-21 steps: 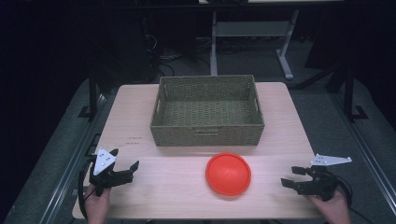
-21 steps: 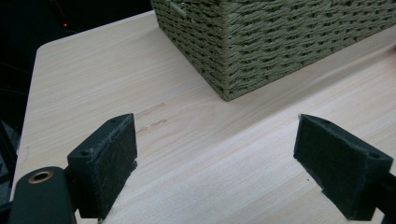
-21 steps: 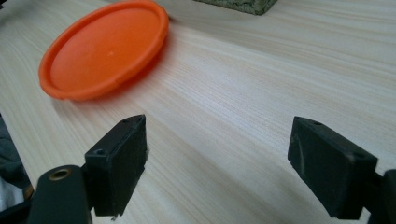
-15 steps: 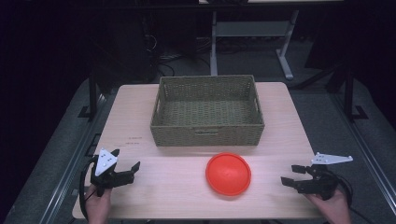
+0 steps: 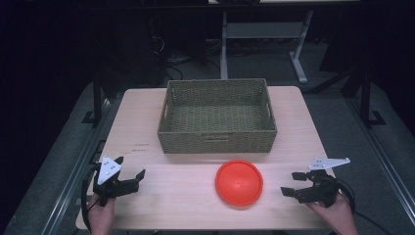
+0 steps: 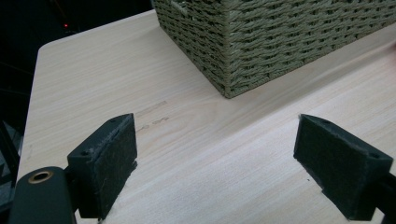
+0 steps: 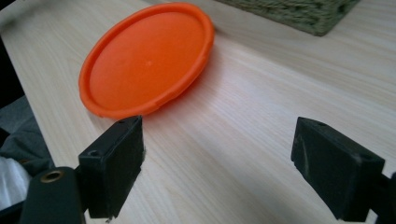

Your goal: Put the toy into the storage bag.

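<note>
Orange and round, the shallow plastic plate [image 5: 239, 182] lies flat on the pale wooden table [image 5: 303, 127], just ahead of the right gripper [image 5: 293, 184], whose black jaws point toward its near rim without touching it. In the right gripper view the plate [image 7: 147, 58] sits beyond and to the side of one of the pads [image 7: 114, 163], with bare tabletop between the two; those jaws stand wide apart and hold nothing. The left gripper [image 5: 133, 178] rests low over the table's near corner on the other side, well apart from the plate, its jaws likewise spread wide with only wood grain between them. Ahead of that gripper, and off to one side, stands the olive-green woven rectangular basket [image 6: 280, 42], its corner the nearest part. From above, the basket [image 5: 218, 139] lies farther off than the plate from both grippers, and the plate sits just beside its front wall.
</note>
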Motion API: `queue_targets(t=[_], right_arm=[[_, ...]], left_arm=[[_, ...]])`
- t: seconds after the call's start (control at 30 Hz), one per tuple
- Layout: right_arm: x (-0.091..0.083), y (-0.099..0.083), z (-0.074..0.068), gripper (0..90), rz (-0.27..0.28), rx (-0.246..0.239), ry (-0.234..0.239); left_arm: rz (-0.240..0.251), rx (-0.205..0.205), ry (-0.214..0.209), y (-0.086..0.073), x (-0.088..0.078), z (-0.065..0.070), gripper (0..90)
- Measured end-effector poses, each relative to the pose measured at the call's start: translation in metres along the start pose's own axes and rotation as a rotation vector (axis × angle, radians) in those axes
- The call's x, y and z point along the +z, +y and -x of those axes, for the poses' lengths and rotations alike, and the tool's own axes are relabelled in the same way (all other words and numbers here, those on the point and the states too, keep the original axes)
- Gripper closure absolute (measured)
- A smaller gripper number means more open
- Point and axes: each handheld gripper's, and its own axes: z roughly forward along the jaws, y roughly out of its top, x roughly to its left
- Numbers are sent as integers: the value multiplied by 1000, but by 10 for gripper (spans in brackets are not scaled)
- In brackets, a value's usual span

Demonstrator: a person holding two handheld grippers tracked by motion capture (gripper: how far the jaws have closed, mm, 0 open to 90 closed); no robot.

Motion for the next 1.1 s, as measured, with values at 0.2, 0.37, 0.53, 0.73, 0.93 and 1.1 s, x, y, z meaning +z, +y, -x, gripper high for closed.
queue_targets(t=[0.2,0.37,0.53,0.73,0.93,1.1], right_arm=[[9,11,-6,156,-20,-12,26],[17,20,-6,157,-50,-13,38],[23,33,-7,158,-62,-31,46],[26,48,-12,159,-70,-51,86],[29,58,-16,160,-85,-67,93],[34,65,-19,161,-103,-85,102]], left_arm=[[-6,1,11,-1,1,-3,128],[-3,0,8,-1,1,-4,128],[-4,4,8,0,2,-2,128],[-4,3,7,0,2,-2,128],[-8,10,6,0,2,-1,128],[-6,12,5,0,2,-1,128]])
